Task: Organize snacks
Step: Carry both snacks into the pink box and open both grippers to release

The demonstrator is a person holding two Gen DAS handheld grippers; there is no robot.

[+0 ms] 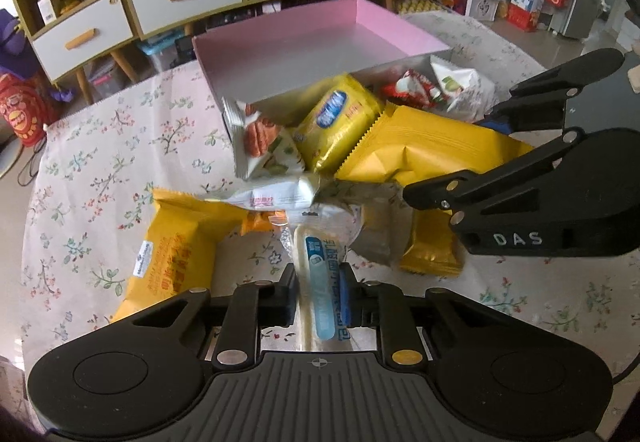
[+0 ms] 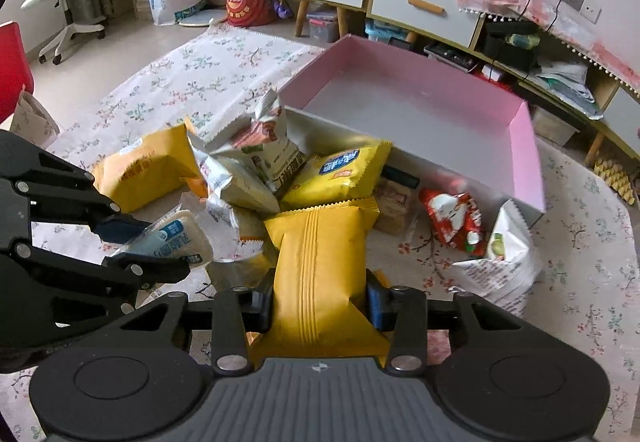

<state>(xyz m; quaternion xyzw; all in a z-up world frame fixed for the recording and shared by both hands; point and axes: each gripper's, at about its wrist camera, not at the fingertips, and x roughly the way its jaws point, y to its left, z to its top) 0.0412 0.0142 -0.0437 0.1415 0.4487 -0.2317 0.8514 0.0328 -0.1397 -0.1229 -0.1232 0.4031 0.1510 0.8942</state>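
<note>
Snacks lie in a loose heap on the table with the flower-printed cloth, just in front of one shallow cardboard box with a pink inside, which has no snack in it. I count three big plain yellow foil packets: one held by the right gripper, whose two fingers pinch the big yellow foil packet with a ribbed seam at its sides; one at the left of the heap; and one partly hidden, seen only in the left wrist view. There is one bright yellow packet with a blue oval label leaning at the box wall. One red and white wrapper and one white bag with a green picture lie apart on the right, near the box corner. Several white packets are crumpled in the middle; their number I cannot tell. The left gripper pinches one clear wrapper with a pale bar and a light blue label between its fingers.
</note>
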